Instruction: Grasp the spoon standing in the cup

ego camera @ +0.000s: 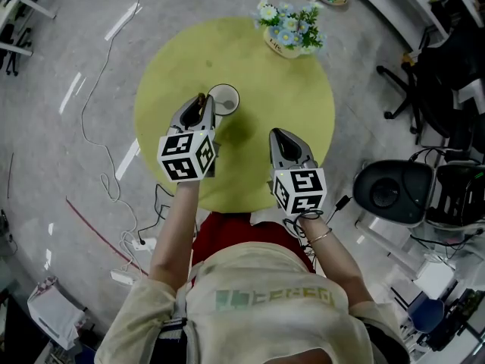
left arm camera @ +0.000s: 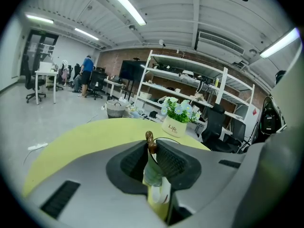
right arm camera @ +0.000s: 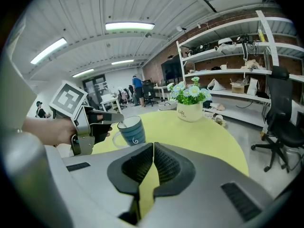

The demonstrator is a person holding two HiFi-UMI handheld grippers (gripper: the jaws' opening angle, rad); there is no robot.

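Worktop: a round, yellow-green worktop on a grey floor, directly in front of the person and below both tools.

Flower pot: a cream pot of pale blue and white flowers at the far edge of the worktop, well apart from the cup. The right gripper view shows it beyond the cup.

Left tool: the left tool is over the near left part of the worktop, with its tip at the left rim of the cup. In the left gripper view its jaws are drawn in narrowly, and the ribbed pads are clamped on the spoon's handle just below its brown end. The right gripper view shows it from the side, level, with its nose at the cup's rim.

Right tool: the right tool is held above the near right part of the worktop, away from the cup. Its jaws are pressed together with nothing between them; only a thin sliver of worktop shows in the seam.

Cup: a teal cup with a white swirl and a white inside, upright on the worktop, left of centre.

Spoon: the spoon stands in the cup. Its brown rounded handle end pokes up between the left tool's jaws, and its bowl is hidden.
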